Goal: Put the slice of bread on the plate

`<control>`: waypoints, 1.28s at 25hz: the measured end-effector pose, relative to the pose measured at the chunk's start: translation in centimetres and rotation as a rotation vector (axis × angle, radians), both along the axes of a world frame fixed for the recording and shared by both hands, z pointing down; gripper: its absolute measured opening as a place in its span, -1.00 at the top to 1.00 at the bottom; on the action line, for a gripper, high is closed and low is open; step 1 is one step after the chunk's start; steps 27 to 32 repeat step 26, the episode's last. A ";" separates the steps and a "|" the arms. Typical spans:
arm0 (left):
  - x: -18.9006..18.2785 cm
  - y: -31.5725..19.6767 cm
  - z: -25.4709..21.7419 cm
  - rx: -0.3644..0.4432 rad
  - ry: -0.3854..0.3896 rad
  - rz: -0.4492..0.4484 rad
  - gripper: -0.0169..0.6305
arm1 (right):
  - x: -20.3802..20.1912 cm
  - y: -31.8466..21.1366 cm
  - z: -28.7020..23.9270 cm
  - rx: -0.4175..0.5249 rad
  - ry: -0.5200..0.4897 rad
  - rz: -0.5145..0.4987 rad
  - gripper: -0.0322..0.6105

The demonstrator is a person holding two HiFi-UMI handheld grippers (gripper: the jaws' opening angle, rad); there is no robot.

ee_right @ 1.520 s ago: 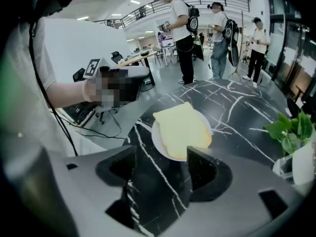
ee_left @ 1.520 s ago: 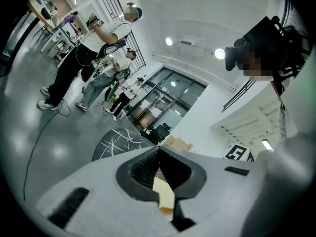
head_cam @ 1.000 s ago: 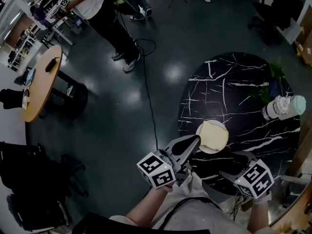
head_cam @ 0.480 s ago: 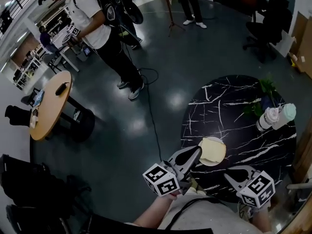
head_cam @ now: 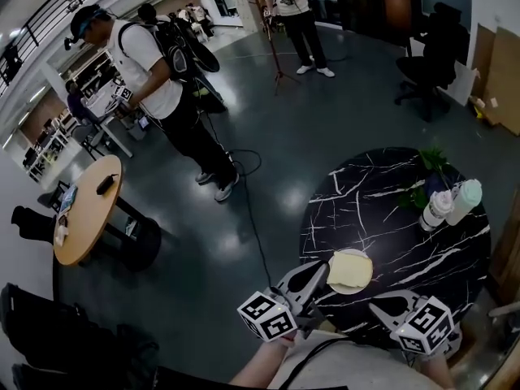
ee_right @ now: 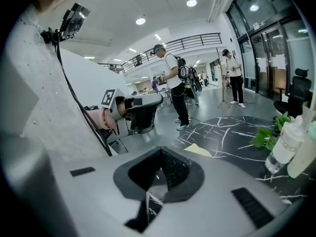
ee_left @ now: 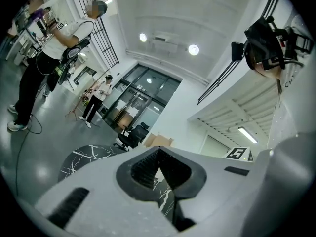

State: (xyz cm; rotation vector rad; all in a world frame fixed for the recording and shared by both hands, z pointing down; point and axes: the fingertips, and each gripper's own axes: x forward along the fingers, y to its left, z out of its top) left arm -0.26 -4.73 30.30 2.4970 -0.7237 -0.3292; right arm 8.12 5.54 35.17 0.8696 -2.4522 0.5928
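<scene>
Pale, squarish slice of bread (head_cam: 351,268) is lying flat on round white plate (head_cam: 334,286), hiding most of it, on black veined marble table (head_cam: 390,218). L tongs (head_cam: 322,267) are sitting together, empty. R tongs (head_cam: 378,302) have just been closing, now together, nothing btwn.

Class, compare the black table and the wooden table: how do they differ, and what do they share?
The black table is dark with white veins; the wooden table is plain light brown. The black table carries a plate with bread, bottles and a plant; the wooden table only a few small items. Both have rounded tops.
</scene>
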 end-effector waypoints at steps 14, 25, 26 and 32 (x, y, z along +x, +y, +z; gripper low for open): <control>0.4 -0.3 0.2 -0.009 -0.001 0.023 0.92 | 0.6 0.1 -0.1 0.018 -0.013 0.053 0.87; -1.0 -1.1 1.0 -0.029 0.003 0.005 0.92 | -0.3 -0.9 0.3 0.017 0.014 0.038 0.87; -1.1 -1.2 1.1 -0.029 0.003 0.003 0.92 | -0.4 -1.0 0.3 0.016 0.015 0.038 0.87; -1.1 -1.2 1.1 -0.029 0.003 0.003 0.92 | -0.4 -1.0 0.3 0.016 0.015 0.038 0.87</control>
